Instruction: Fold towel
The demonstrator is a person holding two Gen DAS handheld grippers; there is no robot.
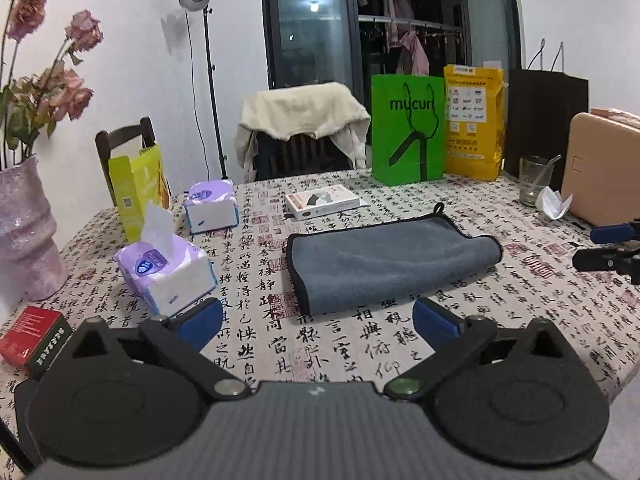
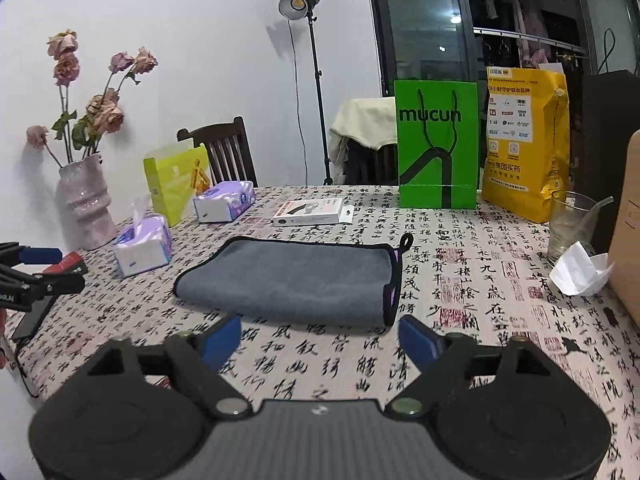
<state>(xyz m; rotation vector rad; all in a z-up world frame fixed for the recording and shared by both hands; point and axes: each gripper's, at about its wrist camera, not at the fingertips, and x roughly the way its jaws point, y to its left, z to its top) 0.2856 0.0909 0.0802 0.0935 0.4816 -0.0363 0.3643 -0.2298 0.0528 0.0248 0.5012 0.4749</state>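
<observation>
Folded grey towel (image 1: 390, 258) lies flat, in front of the green bag (image 1: 408, 128). Left gripper (image 1: 318, 322) and right gripper (image 2: 320, 342), both spread and empty, sit just short of the towel.

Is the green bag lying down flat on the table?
No, the green bag stands upright on the table, behind the gray towel.

The left tool (image 1: 318, 322) hovers level with its blue-padded fingers (image 1: 202, 320) spread wide, gripping nothing. The right tool (image 2: 320, 340) hovers the same way, fingers (image 2: 416, 342) equally wide apart and bare. Each shows at the other camera's edge: right at 3 o'clock, left at 9 o'clock.
</observation>
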